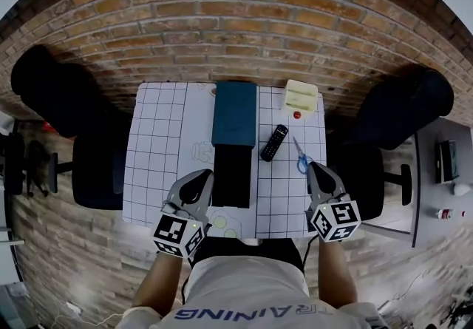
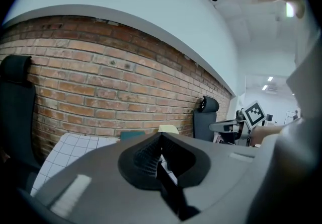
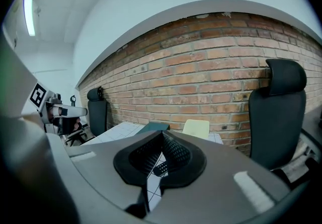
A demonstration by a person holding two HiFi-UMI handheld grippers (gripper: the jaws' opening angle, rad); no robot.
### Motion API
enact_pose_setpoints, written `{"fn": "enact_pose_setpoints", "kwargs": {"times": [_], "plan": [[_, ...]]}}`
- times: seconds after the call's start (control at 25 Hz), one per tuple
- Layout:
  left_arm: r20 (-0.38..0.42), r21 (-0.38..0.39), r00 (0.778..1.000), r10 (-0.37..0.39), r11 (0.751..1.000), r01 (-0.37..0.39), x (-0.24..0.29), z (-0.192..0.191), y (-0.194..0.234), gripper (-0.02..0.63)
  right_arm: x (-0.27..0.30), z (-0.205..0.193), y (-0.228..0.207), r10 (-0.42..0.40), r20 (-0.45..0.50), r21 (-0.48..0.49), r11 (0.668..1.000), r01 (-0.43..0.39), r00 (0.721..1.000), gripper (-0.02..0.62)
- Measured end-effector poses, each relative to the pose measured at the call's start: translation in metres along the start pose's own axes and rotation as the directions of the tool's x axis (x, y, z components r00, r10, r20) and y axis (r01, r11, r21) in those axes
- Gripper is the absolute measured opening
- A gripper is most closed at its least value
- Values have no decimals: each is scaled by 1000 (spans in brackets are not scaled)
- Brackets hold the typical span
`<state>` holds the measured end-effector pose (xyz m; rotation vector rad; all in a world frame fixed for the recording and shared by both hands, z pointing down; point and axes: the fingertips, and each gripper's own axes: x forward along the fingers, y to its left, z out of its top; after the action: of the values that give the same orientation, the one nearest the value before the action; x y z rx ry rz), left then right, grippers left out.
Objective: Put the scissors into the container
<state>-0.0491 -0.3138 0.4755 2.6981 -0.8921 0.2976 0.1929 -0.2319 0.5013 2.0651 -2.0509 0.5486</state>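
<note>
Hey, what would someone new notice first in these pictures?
A red brick wall fills the back, with a white gridded table against it. A teal box stands mid-table, and blue-handled scissors lie near the right edge, just ahead of the shut right gripper.

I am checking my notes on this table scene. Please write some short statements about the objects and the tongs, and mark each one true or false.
1. The scissors lie on the table, outside any container. True.
2. The right tongs hold the scissors. False: they are shut and empty, close beside the blue handles.
3. The remote control lies between the teal box and the scissors. True.
4. The left tongs are wide open. False: they are shut, with nothing between them.
5. The pale yellow container stands at the table's near edge. False: it stands at the far right, by the brick wall.
</note>
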Motion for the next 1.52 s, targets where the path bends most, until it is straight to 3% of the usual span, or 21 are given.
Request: {"fn": "enact_pose_setpoints", "kwargs": {"times": [0.24, 0.36, 0.4, 0.48, 0.56, 0.92, 1.08, 1.32, 1.52], "plan": [[-21, -31, 1000, 10, 999, -11, 11, -9, -10, 2, 9, -14, -25, -31, -63, -13, 999, 30, 998, 15], [-38, -41, 999, 14, 999, -15, 18, -14, -28, 2, 16, -30, -53, -54, -145, -43, 998, 48, 988, 20], [-48, -43, 999, 17, 999, -19, 19, -16, -32, 2, 21, -40, -60, -53, -188, -49, 998, 44, 981, 53], [-66, -52, 997, 31, 998, -35, 20, -22, -38, 2, 30, -64, -72, -52, -273, -67, 997, 35, 961, 118], [-80, -61, 995, 52, 997, -57, 20, -27, -41, 2, 39, -87, -83, -63, -342, -96, 995, 31, 938, 137], [-129, -97, 981, 145, 983, -158, 14, -49, -41, 2, 81, -187, -109, -60, -582, -133, 991, -22, 811, 156], [-142, -106, 976, 163, 978, -179, 11, -55, -39, 2, 90, -209, -118, -70, -627, -135, 991, -20, 776, 155], [-153, -112, 974, 166, 977, -184, 10, -60, -38, 2, 93, -220, -117, -69, -647, -139, 990, -28, 759, 140], [-151, -111, 975, 163, 977, -181, 8, -58, -35, 2, 90, -212, -112, -84, -618, -149, 989, -12, 781, 109]]}}
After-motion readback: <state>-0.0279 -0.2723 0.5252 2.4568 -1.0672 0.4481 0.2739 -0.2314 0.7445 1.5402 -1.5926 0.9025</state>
